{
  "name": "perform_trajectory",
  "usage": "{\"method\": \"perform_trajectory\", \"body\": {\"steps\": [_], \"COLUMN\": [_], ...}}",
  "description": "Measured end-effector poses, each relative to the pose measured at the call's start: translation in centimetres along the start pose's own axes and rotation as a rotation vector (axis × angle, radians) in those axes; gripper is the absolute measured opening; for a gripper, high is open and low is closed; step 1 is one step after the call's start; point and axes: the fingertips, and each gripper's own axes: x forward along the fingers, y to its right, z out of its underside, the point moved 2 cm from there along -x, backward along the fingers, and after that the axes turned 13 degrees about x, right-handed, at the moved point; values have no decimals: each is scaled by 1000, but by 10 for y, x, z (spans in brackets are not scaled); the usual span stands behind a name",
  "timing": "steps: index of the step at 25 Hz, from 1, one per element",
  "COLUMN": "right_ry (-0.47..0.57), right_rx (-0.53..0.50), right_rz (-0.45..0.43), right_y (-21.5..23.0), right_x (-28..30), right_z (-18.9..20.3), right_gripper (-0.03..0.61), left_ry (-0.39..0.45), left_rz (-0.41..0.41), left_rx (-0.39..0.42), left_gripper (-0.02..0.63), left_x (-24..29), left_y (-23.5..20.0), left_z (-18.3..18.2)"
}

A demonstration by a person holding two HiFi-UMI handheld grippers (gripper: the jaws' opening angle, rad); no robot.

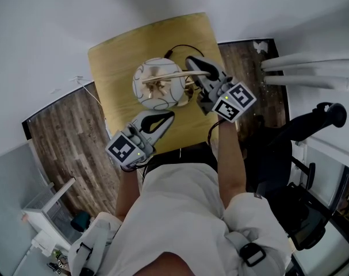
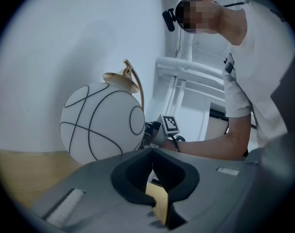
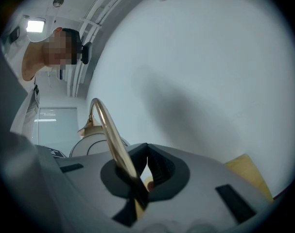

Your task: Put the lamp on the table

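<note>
Office with black swivel chair (image 1: 277, 154)

White wall (image 1: 42, 33) fills the upper frame; dark wood floor (image 1: 65, 148) at left; black office chair (image 1: 283, 160) at right; white pipes (image 1: 312, 62) upper right.

The table (image 1: 111, 68) stands straight ahead of you with its far edge toward the wall, and the lamp (image 1: 158, 84) is over its middle, a cord (image 1: 184, 47) lying on the tabletop just behind it. Your left gripper (image 1: 165, 118) is nearer you than the lamp, over the table's near edge and apart from it, while your right gripper (image 1: 194, 66) is at the lamp's right with the curved arm (image 3: 111, 140) between its jaws. A chair (image 1: 300, 154) stands on the floor to your right.
</note>
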Motion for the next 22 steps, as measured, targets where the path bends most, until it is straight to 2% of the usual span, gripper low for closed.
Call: {"method": "perform_trajectory", "body": {"steps": [11,18,22], "right_ry": [-14,-24,-33], "right_rx": [-7,-39,-60], "right_rz": [-7,36,73], "right_y": [2,3,5], "right_x": [-4,-10,-11], "right_z": [10,15,16], "right_gripper": [31,31,34], "left_ry": [0,-2,35], "left_rz": [20,38,40], "left_rx": [-31,-21,-28], "left_gripper": [0,0,0], "left_x": [-2,-3,-4], "left_y": [1,8,9], "left_z": [-2,-4,-10]}}
